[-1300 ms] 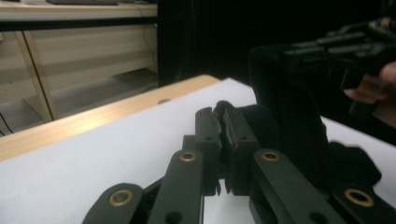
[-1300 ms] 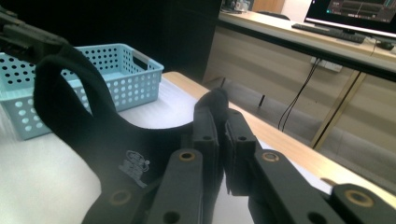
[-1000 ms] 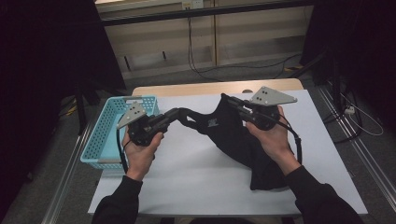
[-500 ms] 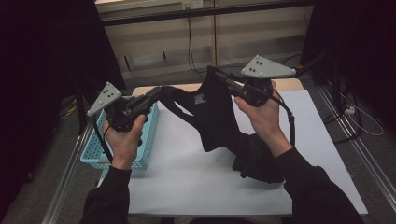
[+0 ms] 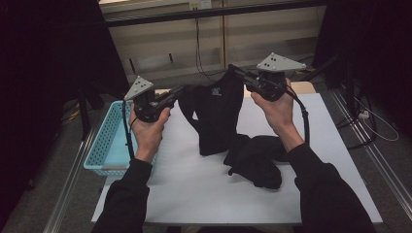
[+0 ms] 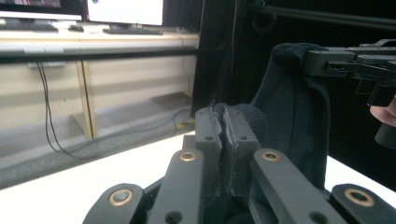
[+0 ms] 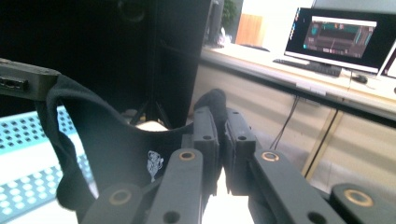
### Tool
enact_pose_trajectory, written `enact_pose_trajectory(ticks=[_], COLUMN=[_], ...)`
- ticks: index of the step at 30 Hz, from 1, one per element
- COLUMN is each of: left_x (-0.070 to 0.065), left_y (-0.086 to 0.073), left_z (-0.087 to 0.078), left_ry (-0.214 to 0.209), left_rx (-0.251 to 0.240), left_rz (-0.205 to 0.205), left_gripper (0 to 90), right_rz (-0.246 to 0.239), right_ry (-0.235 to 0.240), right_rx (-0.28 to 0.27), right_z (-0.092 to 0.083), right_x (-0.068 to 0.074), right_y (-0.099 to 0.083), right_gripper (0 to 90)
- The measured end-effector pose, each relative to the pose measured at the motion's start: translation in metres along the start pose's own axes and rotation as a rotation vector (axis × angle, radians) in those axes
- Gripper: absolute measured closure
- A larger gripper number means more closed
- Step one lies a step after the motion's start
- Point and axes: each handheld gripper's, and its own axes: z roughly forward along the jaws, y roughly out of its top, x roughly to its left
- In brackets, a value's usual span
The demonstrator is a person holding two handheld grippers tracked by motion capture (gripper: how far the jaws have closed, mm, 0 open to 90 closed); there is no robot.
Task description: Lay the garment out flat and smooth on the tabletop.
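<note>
A black garment [image 5: 218,114] hangs by its top edge between my two grippers above the white table [image 5: 194,189]; its lower part lies bunched on the table at the right. My left gripper [image 5: 179,91] is shut on the garment's left shoulder, and cloth [image 6: 223,122] is pinched between its jaws. My right gripper [image 5: 237,72] is shut on the right shoulder, higher up, with cloth [image 7: 212,103] sticking out past its jaws. A small white print [image 7: 153,163] marks the inside of the neckline.
A light blue perforated basket [image 5: 104,141] sits at the table's left edge, under my left hand. Wooden cabinets and cables stand behind the table, with dark curtains on both sides. Monitors [image 7: 343,39] rest on a counter beyond.
Both hands have lifted the garment off the table and drawn it taut between them. Most of the cloth that lay on the table now hangs upright.
</note>
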Motion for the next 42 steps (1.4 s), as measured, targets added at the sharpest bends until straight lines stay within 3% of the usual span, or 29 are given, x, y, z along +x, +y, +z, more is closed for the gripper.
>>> enact_pose_trajectory(ticks=[12,15,16,21,23,24,25,26,27,28,33,36,37,42], left_x=[0.021,0.027,0.033,0.039,0.041,0.043,0.043,0.043,0.043,0.041,0.036,0.03,0.03,0.015], left_y=[-0.035,-0.041,-0.047,-0.058,-0.063,-0.067,-0.067,-0.069,-0.069,-0.07,-0.073,-0.082,-0.082,-0.093], left_z=[0.049,0.058,0.064,0.077,0.083,0.088,0.088,0.089,0.089,0.088,0.076,0.065,0.065,0.05], left_ry=[0.044,0.056,0.055,0.074,0.074,0.096,0.096,0.105,0.105,0.117,0.111,0.104,0.104,0.072], left_rx=[0.117,0.133,0.152,0.186,0.194,0.206,0.206,0.218,0.218,0.245,0.246,0.264,0.264,0.279], left_rz=[-0.055,-0.068,-0.09,-0.098,-0.103,-0.109,-0.109,-0.106,-0.106,-0.072,-0.054,-0.044,-0.044,-0.003], left_gripper=[85.4,85.2,85.1,84.1,81.0,68.6,64.1,59.9,56.1,50.6,42.9,31.0,27.6,17.8], right_rz=[0.04,0.06,0.06,0.077,0.087,0.093,0.093,0.102,0.102,0.116,0.099,0.059,0.059,-0.005], right_ry=[0.003,-0.006,-0.015,-0.033,-0.044,-0.068,-0.068,-0.088,-0.088,-0.102,-0.061,0.039,0.039,0.12], right_rx=[0.101,0.12,0.131,0.17,0.195,0.22,0.22,0.225,0.225,0.237,0.243,0.253,0.253,0.27], right_z=[0.035,0.047,0.052,0.07,0.076,0.079,0.079,0.078,0.078,0.075,0.063,0.041,0.041,0.009], right_x=[-0.018,-0.024,-0.026,-0.037,-0.041,-0.043,-0.043,-0.045,-0.045,-0.046,-0.038,-0.014,-0.014,0.017], right_y=[-0.051,-0.063,-0.067,-0.085,-0.094,-0.102,-0.102,-0.106,-0.106,-0.108,-0.111,-0.113,-0.113,-0.116], right_gripper=[85.9,85.9,85.9,85.6,83.2,71.4,71.4,60.4,60.4,49.1,48.1,47.1,47.1,52.8])
